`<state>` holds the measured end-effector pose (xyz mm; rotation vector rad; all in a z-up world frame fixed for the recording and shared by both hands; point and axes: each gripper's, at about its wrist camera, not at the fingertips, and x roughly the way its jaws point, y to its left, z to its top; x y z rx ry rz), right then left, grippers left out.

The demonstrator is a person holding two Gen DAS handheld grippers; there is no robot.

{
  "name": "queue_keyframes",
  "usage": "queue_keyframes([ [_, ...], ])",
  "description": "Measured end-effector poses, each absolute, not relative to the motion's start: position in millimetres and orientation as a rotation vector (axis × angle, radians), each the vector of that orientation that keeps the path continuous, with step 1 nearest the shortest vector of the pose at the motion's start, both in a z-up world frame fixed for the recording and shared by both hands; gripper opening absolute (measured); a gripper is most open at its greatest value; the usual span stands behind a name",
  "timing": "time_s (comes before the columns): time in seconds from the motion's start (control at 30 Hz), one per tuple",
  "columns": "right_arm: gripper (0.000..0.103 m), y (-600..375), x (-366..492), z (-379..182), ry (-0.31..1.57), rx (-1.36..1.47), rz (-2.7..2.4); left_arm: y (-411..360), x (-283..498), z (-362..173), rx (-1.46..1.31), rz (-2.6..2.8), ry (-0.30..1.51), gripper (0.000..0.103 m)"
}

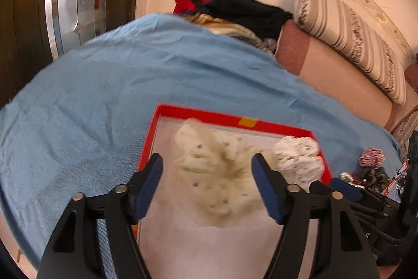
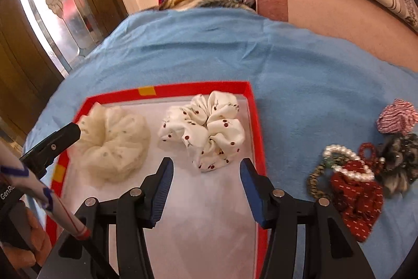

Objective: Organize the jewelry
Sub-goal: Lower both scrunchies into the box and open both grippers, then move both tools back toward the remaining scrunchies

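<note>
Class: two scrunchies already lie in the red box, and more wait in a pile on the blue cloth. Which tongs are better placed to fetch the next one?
Right. The pile lies just right of the box, beside the open, empty right tongs. The left tongs hover over the box's far side.

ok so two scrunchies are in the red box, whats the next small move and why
Probably swing the right tongs, open and empty, over to the pile beside the box and take the red dotted scrunchie; it lies nearest, still on the blue cloth.

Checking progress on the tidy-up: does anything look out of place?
Yes. Two scrunchies lie in the red tray, but a heap of scrunchies and a pearl bracelet sits loose on the blue cloth right of it.
</note>
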<state>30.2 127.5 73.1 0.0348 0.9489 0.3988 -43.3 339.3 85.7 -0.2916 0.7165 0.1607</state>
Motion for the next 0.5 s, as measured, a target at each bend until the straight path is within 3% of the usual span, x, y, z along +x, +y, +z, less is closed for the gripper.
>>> queue_keyframes([
  [0.5,0.060,50.9,-40.5,115.0,0.872,0.173,0.480,278.2,-90.5,136.5,-0.260,0.105,0.663,0.076],
])
